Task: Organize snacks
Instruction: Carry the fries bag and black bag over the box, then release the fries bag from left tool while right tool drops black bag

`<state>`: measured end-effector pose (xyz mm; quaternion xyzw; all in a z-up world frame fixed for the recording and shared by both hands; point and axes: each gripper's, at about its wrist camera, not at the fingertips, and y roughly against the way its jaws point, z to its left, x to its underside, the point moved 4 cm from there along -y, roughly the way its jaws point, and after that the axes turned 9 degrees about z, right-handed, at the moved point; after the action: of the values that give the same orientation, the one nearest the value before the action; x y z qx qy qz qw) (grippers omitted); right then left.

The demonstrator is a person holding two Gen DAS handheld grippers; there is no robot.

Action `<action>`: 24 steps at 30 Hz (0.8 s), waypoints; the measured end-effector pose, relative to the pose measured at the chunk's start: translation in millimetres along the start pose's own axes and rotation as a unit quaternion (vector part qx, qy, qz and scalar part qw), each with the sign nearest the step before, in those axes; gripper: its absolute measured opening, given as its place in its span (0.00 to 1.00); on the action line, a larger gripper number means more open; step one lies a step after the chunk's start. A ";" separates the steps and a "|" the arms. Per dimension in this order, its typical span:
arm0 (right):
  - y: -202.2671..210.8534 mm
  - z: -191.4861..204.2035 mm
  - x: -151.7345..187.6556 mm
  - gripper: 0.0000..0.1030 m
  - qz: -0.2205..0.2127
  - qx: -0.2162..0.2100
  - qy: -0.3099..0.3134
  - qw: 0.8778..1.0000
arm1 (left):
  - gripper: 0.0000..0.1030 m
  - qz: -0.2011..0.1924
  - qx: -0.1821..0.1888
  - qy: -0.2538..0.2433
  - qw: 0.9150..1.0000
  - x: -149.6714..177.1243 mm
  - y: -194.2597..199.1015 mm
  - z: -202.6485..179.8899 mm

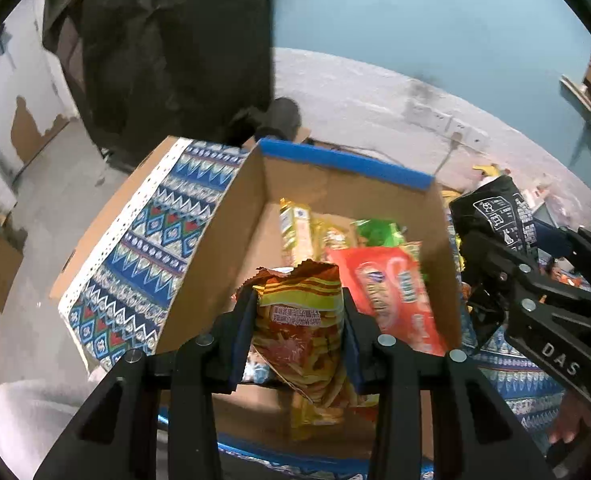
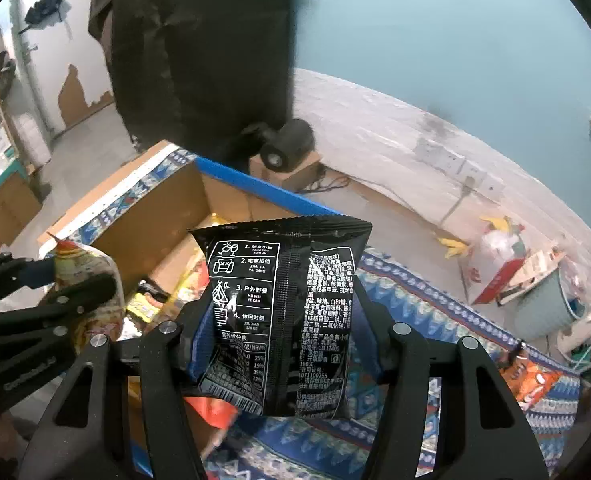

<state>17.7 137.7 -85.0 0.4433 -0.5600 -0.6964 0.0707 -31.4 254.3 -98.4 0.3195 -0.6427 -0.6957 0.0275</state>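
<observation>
Mid-loading: left tongs [image 1: 299,320] clamp an orange chip bag [image 1: 301,320] above the cardboard box [image 1: 441,248], right tongs [image 2: 285,328] grip a black packet [image 2: 283,312] at its 3 o'clock rim; next, probably lower and release

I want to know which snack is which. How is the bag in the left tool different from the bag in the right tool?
The orange-yellow snack bag is brightly coloured; the black snack bag is dark with white print. The orange-yellow one, in the left tool, hangs over the open cardboard box. The black one, in the right tool, is beside the box, above the patterned cloth. Both are held upright, pinched between the fingers.
</observation>
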 end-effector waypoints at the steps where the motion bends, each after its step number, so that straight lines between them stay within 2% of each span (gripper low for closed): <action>1: -3.5 4.1 -1.9 0.56 0.003 -0.005 0.003 1.000 | 0.40 0.002 -0.004 0.002 1.000 0.7 -1.7 1.9; 5: -14.3 15.9 -7.0 0.56 0.013 -0.019 0.014 1.000 | 0.42 0.008 -0.031 0.010 0.999 1.4 -9.6 10.5; 8: -20.0 20.3 -9.5 0.58 0.017 -0.035 0.014 0.999 | 0.47 0.012 -0.051 0.011 0.999 1.9 -12.4 13.0; 10: -21.8 18.3 -9.8 0.64 0.020 -0.036 0.007 0.999 | 0.61 0.012 -0.057 0.013 0.998 2.1 -11.9 13.2; 13: -20.0 12.4 -10.7 0.67 0.019 -0.042 -0.009 0.999 | 0.70 0.006 -0.068 0.011 0.998 1.0 -8.8 10.6; 17: -9.5 2.3 -10.5 0.70 0.011 -0.039 -0.015 0.999 | 0.72 0.004 -0.075 0.002 0.997 -0.1 -6.8 1.7; 24: 9.2 -18.4 -2.5 0.72 -0.003 -0.003 -0.006 1.000 | 0.73 -0.003 -0.077 -0.024 0.997 -1.7 -2.7 -24.9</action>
<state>28.3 122.7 -75.5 0.4402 -0.5572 -0.7009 0.0666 -17.1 233.7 -99.4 0.3013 -0.5868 -0.7508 0.0343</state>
